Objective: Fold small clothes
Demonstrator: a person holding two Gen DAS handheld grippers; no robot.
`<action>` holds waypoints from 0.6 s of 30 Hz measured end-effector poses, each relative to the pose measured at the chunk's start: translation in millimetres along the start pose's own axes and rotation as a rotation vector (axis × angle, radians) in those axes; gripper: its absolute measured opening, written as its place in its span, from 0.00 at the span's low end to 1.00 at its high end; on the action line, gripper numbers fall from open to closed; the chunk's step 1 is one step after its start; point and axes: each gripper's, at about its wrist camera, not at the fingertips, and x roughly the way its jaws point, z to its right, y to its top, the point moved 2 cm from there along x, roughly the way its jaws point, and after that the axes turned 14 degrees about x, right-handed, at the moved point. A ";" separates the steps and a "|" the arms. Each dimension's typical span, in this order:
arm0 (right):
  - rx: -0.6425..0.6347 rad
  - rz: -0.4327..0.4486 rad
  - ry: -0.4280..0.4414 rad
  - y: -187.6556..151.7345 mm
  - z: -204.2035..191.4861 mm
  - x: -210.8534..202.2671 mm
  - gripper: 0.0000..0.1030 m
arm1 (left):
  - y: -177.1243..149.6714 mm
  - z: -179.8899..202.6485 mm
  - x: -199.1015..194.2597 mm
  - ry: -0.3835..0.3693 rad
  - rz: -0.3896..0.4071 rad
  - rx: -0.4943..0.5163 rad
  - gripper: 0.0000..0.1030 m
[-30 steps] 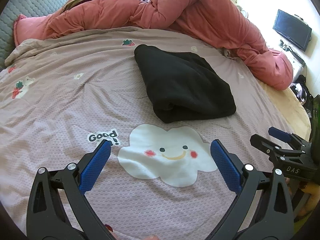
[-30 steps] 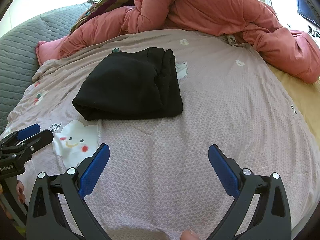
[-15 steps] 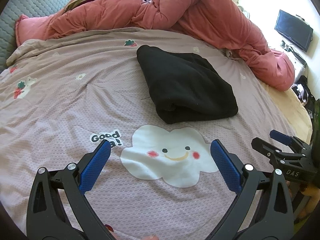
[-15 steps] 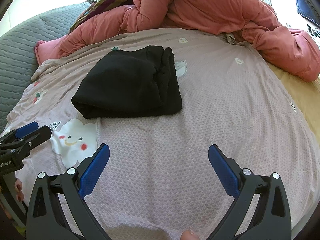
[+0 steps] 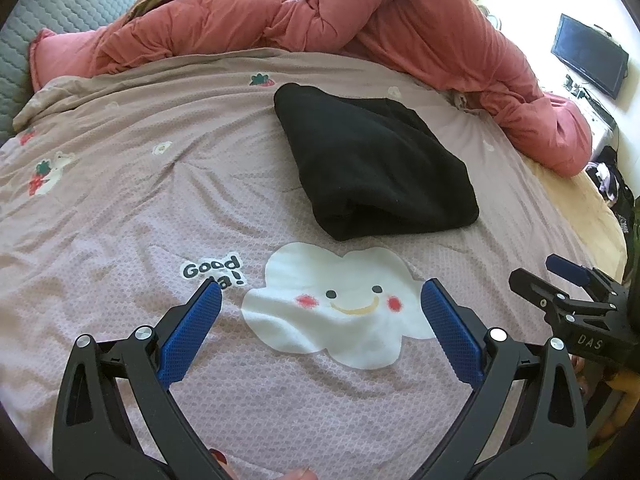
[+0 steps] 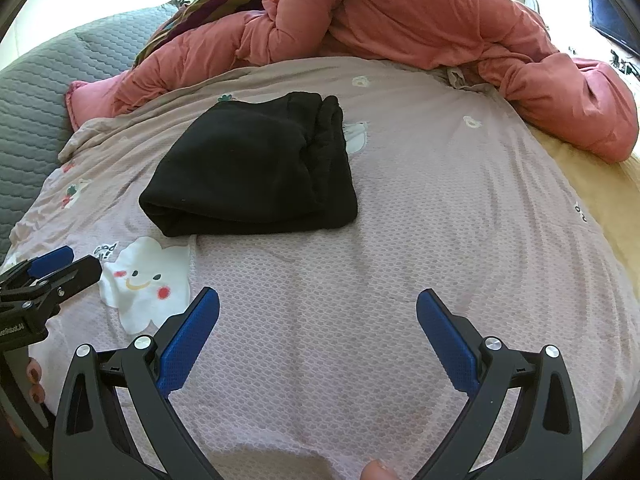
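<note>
A black garment lies folded into a thick rectangle on the pink bedspread, just beyond a white smiling cloud print. It also shows in the right wrist view. My left gripper is open and empty, held low over the cloud print, short of the garment. My right gripper is open and empty over bare bedspread, near and to the right of the garment. Each gripper shows at the edge of the other's view: the right gripper and the left gripper.
A bunched salmon-pink duvet runs along the back and right of the bed. A grey quilted headboard stands at the far left. A striped cloth lies on the duvet. A dark screen stands at the right wall.
Both grippers have drawn back slightly from the folded garment and stay open. The garment has not moved.
</note>
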 end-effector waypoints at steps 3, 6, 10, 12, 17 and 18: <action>0.011 0.003 -0.004 0.6 1.6 -0.9 0.95 | -0.5 2.2 1.3 -0.003 -0.006 0.012 0.91; 0.016 0.011 -0.009 1.8 3.1 -3.2 0.95 | -0.8 5.6 1.4 -0.002 -0.013 0.026 0.91; 0.029 0.022 -0.025 3.0 7.0 -6.4 0.95 | -1.4 10.9 0.1 -0.027 -0.020 0.045 0.91; 0.052 0.037 -0.036 3.3 13.0 -10.4 0.95 | -2.4 12.3 -0.5 -0.021 -0.032 0.051 0.91; 0.149 0.113 -0.124 1.9 51.9 -34.0 0.95 | -4.5 4.7 -4.4 -0.025 -0.029 0.023 0.91; 0.181 0.130 -0.156 0.8 65.6 -41.6 0.95 | -4.5 0.2 -5.6 -0.022 -0.026 0.010 0.91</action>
